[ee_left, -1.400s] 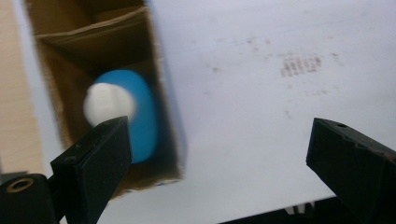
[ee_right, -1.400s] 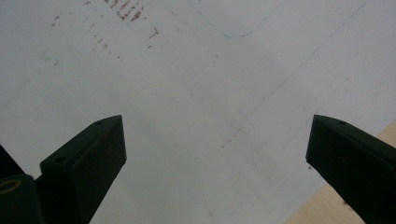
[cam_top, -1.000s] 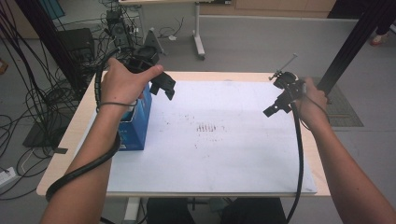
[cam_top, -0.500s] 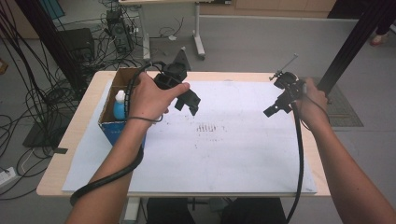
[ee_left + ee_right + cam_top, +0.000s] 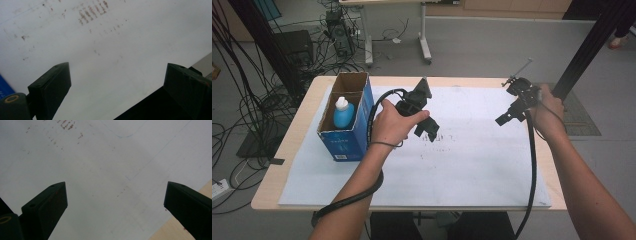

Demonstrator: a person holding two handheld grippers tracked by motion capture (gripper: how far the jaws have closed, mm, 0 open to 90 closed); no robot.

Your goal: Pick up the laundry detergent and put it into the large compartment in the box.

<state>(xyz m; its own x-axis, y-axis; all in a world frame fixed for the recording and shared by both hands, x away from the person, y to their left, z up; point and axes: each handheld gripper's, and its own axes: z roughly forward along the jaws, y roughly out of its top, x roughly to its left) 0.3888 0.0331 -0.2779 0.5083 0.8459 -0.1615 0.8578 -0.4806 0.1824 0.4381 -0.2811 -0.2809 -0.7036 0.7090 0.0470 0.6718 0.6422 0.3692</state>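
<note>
Both the left gripper [image 5: 428,131] and right gripper [image 5: 506,119] hover with fingers released above the stained white paper sheet [image 5: 472,165], beside the blue cardboard box [image 5: 343,145].

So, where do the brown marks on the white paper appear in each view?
High view: brown marks mid-sheet, just below the left gripper.
Left gripper view: top centre, beyond the open jaws.
Right gripper view: top left corner.
Shared landmark: the white paper.

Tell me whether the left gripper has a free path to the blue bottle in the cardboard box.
Probably yes: the left gripper is open beside the open-topped cardboard box, and the white-capped blue bottle stands uncovered.
</note>
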